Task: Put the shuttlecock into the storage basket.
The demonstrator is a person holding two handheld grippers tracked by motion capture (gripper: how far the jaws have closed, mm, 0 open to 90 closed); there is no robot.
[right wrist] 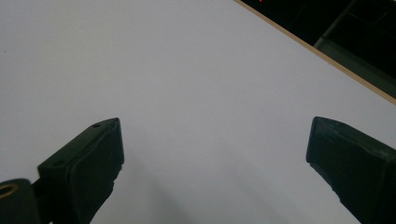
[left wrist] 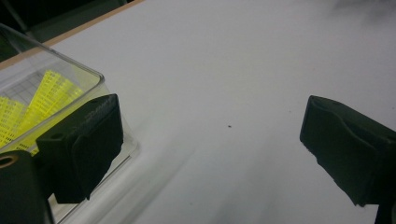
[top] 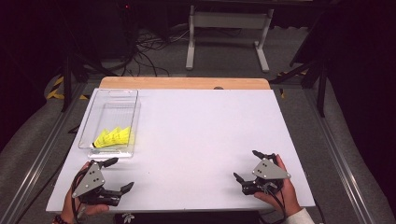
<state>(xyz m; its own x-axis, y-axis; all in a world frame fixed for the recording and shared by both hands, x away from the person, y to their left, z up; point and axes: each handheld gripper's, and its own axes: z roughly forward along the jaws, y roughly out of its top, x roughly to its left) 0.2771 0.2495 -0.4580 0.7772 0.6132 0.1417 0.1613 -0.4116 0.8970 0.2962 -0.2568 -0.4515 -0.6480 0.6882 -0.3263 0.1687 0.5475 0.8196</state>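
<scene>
Yellow pieces [top: 113, 137] in clear tray [top: 108, 100], just beyond left gripper [top: 115, 173] jaws

From above the near edge we look forward and down over the white table [top: 201, 135]; each gripper view skims it closely — the left one shares the clear tray [left wrist: 70, 79] corner with our high view.

Clear glossy plastic tray [top: 132, 100], matt white table [top: 205, 135].

White table [top: 201, 130]; cables [top: 144, 51] (tangled) on floor behind.
</scene>
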